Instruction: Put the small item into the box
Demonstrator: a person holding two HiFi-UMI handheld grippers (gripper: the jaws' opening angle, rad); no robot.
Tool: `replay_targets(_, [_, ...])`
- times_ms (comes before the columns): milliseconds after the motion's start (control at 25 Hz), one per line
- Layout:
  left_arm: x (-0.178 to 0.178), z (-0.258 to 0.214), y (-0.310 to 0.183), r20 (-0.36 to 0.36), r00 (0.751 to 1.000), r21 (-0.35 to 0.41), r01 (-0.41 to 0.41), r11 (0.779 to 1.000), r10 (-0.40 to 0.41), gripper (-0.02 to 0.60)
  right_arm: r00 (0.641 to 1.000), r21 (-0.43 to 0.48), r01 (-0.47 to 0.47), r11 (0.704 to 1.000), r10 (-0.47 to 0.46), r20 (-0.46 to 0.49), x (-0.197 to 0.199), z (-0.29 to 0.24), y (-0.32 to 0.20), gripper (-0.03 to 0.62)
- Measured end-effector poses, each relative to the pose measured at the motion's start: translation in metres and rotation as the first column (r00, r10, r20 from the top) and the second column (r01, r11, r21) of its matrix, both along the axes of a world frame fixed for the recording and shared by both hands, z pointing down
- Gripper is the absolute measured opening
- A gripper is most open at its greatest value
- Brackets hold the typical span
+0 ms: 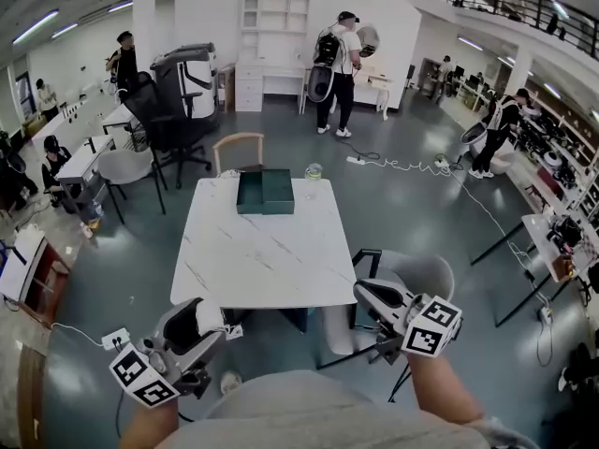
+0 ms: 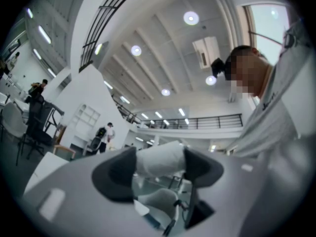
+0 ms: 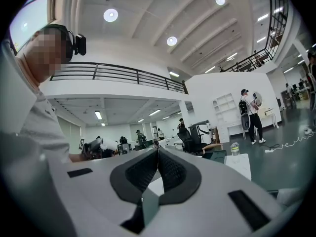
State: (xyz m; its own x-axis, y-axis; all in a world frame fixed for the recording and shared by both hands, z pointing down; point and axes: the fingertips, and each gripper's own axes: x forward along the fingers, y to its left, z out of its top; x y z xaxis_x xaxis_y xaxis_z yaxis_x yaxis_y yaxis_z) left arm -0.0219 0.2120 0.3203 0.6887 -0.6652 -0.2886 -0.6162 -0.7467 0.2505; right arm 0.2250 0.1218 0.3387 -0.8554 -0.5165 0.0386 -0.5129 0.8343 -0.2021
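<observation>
A small white item (image 1: 211, 317) is clamped between the jaws of my left gripper (image 1: 204, 324), low at the left of the head view, short of the table's near edge. In the left gripper view the white item (image 2: 160, 158) spans the gap between both dark pads (image 2: 114, 174). My right gripper (image 1: 368, 294) hangs at the lower right with nothing in it; in the right gripper view its pads (image 3: 170, 171) meet at the right gripper's (image 3: 158, 168) centre line. A dark green box (image 1: 265, 192) lies open at the far edge of the white marble table (image 1: 262, 251).
A clear jar (image 1: 314, 170) stands right of the box. A wooden chair (image 1: 238, 148) sits beyond the table and a grey chair (image 1: 416, 277) at its near right corner. A black office chair (image 1: 178, 92), desks and several standing people (image 1: 339, 68) fill the room behind.
</observation>
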Motion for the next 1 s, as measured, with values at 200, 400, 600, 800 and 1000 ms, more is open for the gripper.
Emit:
replay_targets(200, [-0.056, -0.004, -0.043, 0.003, 0.999, 0.023, -0.045, 0.999, 0.045, 0.301, 0.999, 0.016, -0.052, 0.999, 0.052, -0.001, -0.05, -0.007, -0.033, 0.008])
replay_targets(400, [-0.115, -0.01, -0.09, 0.005, 0.997, 0.034, -0.083, 0.996, 0.083, 0.301, 0.996, 0.013, -0.088, 0.996, 0.088, -0.008, -0.106, -0.011, -0.068, 0.008])
replay_targets(600, [-0.165, -0.007, -0.132, -0.005, 0.994, 0.028, -0.11, 0.994, 0.11, 0.301, 0.993, 0.015, -0.114, 0.993, 0.114, -0.021, -0.152, -0.012, -0.1, 0.008])
replay_targets(800, [-0.197, -0.006, -0.164, -0.007, 0.99, 0.024, -0.142, 0.99, 0.143, 0.301, 0.989, 0.004, -0.148, 0.989, 0.148, -0.013, -0.182, -0.013, -0.127, 0.008])
replay_targets(1000, [-0.222, -0.002, -0.189, -0.006, 0.988, 0.016, -0.153, 0.988, 0.153, 0.301, 0.987, -0.016, -0.16, 0.987, 0.16, -0.021, -0.205, -0.004, -0.15, 0.008])
